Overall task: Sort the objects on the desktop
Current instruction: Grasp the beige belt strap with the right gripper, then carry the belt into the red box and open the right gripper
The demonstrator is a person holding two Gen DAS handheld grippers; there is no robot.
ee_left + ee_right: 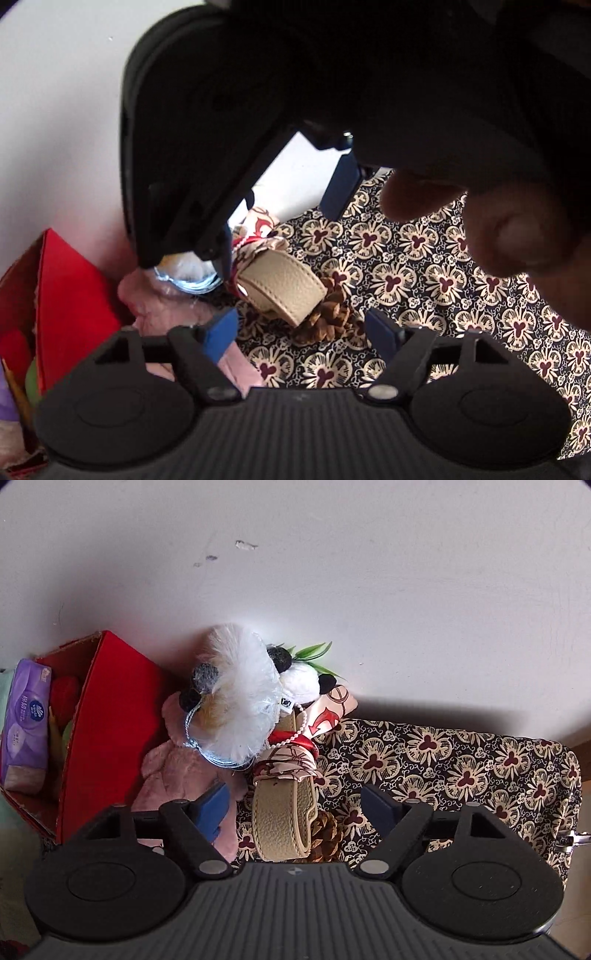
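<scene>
We have both tongs spread, left tongs and right tongs; beige strap and pine cone unsorted at twelve o'clock, red box part-filled.

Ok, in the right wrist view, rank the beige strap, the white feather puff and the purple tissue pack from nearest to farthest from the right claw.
1. Beige strap: between the open right claw's fingers, untouched by the pads.
2. White feather puff: beyond the strap, up and left.
3. Purple tissue pack: far left, in the red box.

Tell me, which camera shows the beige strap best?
The right wrist view: the strap lies whole between open fingers. The left wrist view shows only its end, the rest hidden behind the other gripper.
</scene>
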